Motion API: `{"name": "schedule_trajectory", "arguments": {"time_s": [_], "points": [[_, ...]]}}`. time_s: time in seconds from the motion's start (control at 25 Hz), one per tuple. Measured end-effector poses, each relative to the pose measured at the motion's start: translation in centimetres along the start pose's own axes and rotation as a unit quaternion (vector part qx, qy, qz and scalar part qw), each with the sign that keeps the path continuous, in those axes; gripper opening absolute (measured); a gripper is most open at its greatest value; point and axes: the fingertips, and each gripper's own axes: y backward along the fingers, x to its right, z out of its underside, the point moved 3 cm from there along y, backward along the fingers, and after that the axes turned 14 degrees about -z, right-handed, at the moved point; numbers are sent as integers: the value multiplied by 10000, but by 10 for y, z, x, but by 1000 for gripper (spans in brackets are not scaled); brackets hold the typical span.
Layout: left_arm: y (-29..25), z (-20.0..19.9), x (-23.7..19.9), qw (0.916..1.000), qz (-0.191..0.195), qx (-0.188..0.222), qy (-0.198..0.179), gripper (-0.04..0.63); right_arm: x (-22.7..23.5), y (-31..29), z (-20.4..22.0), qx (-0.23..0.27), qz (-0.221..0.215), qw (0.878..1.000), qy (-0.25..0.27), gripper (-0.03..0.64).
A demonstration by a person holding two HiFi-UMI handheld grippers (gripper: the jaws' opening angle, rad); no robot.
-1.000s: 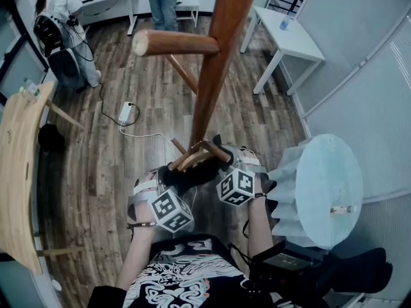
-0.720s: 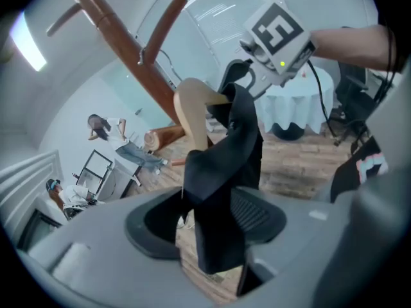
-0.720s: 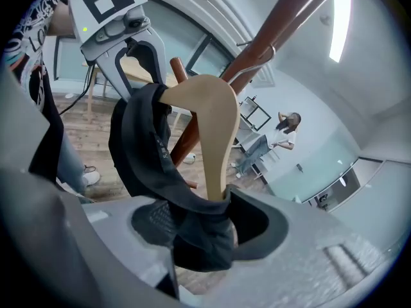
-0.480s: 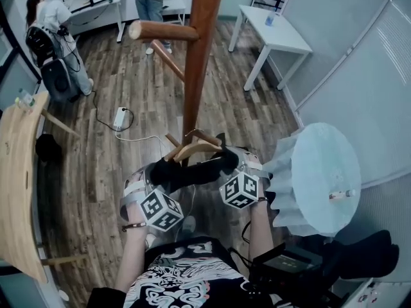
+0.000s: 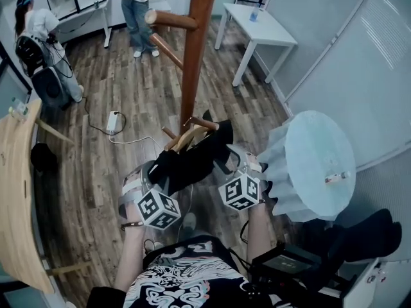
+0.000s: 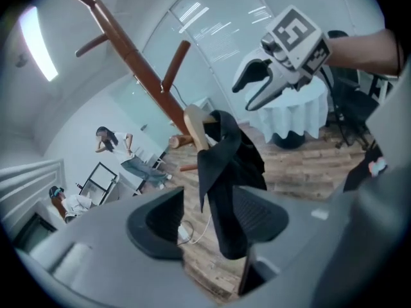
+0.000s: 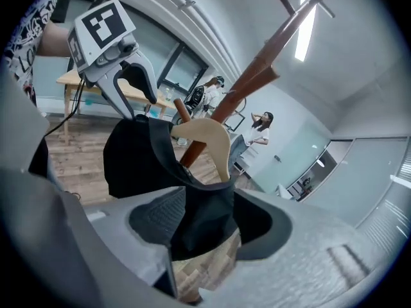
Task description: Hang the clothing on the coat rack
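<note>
Head view: the black cloth garment (image 5: 192, 162) on its pale wooden hanger (image 5: 186, 136) hangs at the brown wooden coat rack (image 5: 196, 43), just past my fingertips. Left gripper view: the left gripper (image 6: 205, 220) is spread wide, garment dangling between its fingers. Right gripper view: the right gripper (image 7: 205, 226) is opening around the garment; I'd call this the release, and next I back both straight out.

I find no words or numbers I can read. The left cube (image 5: 157, 209) and the right cube (image 5: 239, 191) carry black-and-white square marker patterns, no letters. My black shirt (image 5: 183, 282) has white print with letter-like shapes, too curled and cut off to read. Any print on the bottle (image 5: 255, 15) on the white table (image 5: 273, 34) is too small to tell.
</note>
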Motion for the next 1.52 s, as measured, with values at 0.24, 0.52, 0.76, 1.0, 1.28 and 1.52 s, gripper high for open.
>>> {"name": "schedule_trajectory", "arguments": {"time_s": [0.24,0.52,0.76,1.0,1.28,1.52], "points": [[32,3,-14,9958,-211,769,454,212,-46,30,-29,496,245,9968,-568,147],[89,34,-20,9853,-168,1359,1018,-11,-113,68,-58,816,976,9875,-931,0],[134,72,-5,9765,-89,1809,1167,-11,-186,96,-78,973,1336,9777,-1293,0],[164,86,11,9672,230,2049,1483,-11,-232,125,-92,1160,1641,9662,-1612,0],[188,86,17,9616,193,2348,1404,-11,-248,147,-97,1454,2024,9475,-2001,0],[194,85,17,9592,187,2433,1429,-11,-251,151,-99,1465,2149,9436,-2048,-2]]}}
